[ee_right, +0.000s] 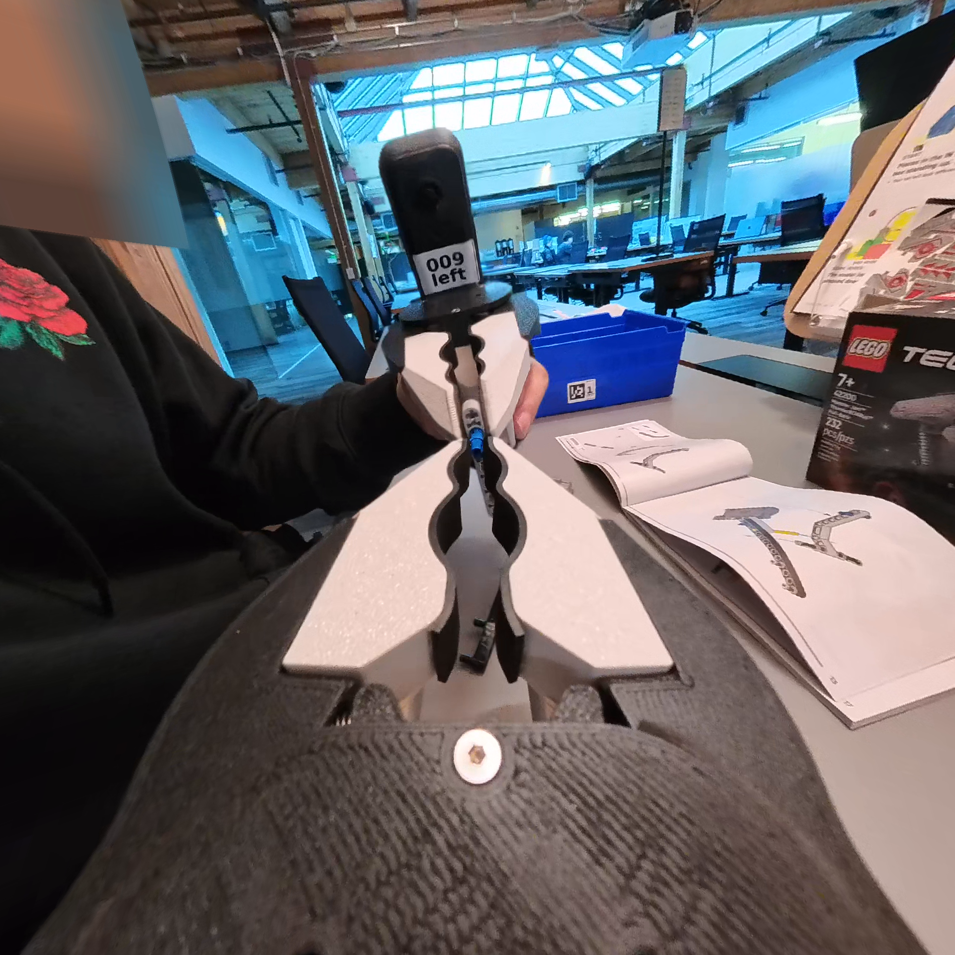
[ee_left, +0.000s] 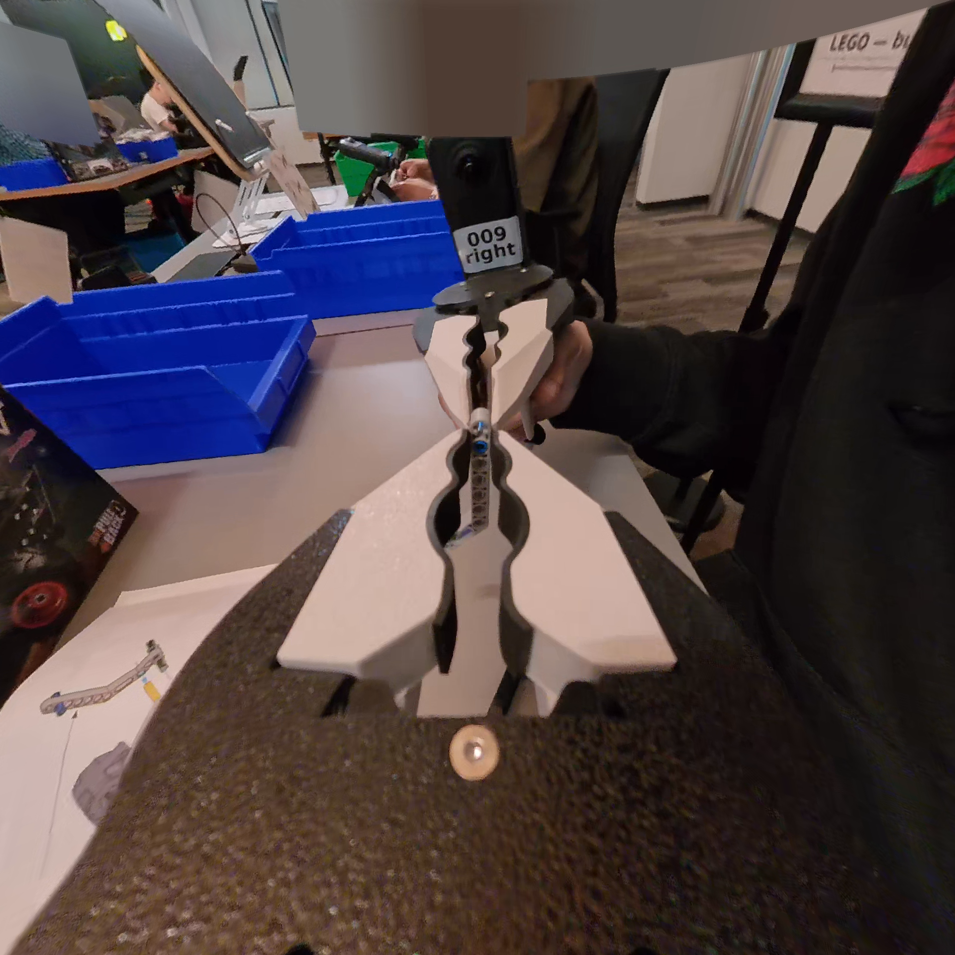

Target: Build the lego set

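Grey and perforated, a long plastic lego beam (ee_left: 481, 493) lies pinched between the white fingers of the left claw (ee_left: 478, 439) at the middle of the left wrist frame, its far end carrying a blue pin (ee_left: 480, 428). The right claw (ee_left: 483, 413) meets it tip to tip there, clenched on that blue pin (ee_right: 474, 443), as the right wrist frame shows at centre. A small black lego part (ee_right: 480, 648) sits low between the right claw's fingers. Both claws hang above the pale grey bench (ee_left: 232, 496). Blue plastic bins (ee_left: 155, 393) crowd the left of the left wrist frame, beside a dark lego box (ee_left: 46, 542). An open instruction booklet (ee_right: 775, 558) lies at the right of the right wrist frame, near another blue bin (ee_right: 610, 367). A black sleeve (ee_right: 232, 455) fills the left.
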`<state>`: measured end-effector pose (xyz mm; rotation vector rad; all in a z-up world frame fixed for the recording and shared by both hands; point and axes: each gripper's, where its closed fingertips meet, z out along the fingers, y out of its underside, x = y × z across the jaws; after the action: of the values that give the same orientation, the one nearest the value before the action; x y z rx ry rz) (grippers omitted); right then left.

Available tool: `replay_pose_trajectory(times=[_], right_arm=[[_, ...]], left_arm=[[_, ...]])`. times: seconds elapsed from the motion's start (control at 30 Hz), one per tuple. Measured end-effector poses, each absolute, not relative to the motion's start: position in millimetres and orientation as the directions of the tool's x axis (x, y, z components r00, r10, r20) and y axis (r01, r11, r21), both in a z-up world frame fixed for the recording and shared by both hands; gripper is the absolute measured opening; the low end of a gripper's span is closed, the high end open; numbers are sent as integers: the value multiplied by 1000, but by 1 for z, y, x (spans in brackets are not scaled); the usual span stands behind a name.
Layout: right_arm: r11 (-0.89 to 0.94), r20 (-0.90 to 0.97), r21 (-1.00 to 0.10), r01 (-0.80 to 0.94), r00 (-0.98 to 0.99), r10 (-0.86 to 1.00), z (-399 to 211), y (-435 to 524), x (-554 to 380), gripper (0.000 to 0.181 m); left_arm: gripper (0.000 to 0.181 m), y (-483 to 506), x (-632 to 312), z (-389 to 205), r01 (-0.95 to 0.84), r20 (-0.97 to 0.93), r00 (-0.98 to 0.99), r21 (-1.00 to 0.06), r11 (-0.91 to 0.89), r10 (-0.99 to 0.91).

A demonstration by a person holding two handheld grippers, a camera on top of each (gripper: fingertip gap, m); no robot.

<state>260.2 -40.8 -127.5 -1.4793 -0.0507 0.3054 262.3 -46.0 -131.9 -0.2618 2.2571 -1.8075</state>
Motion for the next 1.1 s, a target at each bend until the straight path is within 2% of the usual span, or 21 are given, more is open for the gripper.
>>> replay_pose_trajectory(times=[0.37,0.7,0.93,1.1], right_arm=[[13,-159,-986,-164,971,178,-135,-40,267,2],[144,-115,-980,-134,984,133,-116,-51,276,0],[103,-92,-989,-108,985,144,-122,-49,270,4],[105,-91,-989,-107,985,147,-122,-47,269,0]], left_arm=[[5,-46,270,-142,-27,-88,-945,-939,343,-314],[5,-40,271,-128,-27,-52,-944,-972,233,-325],[5,-44,268,-131,-20,-61,-951,-966,258,-302],[5,-45,268,-131,-20,-62,-953,-964,266,-297]])
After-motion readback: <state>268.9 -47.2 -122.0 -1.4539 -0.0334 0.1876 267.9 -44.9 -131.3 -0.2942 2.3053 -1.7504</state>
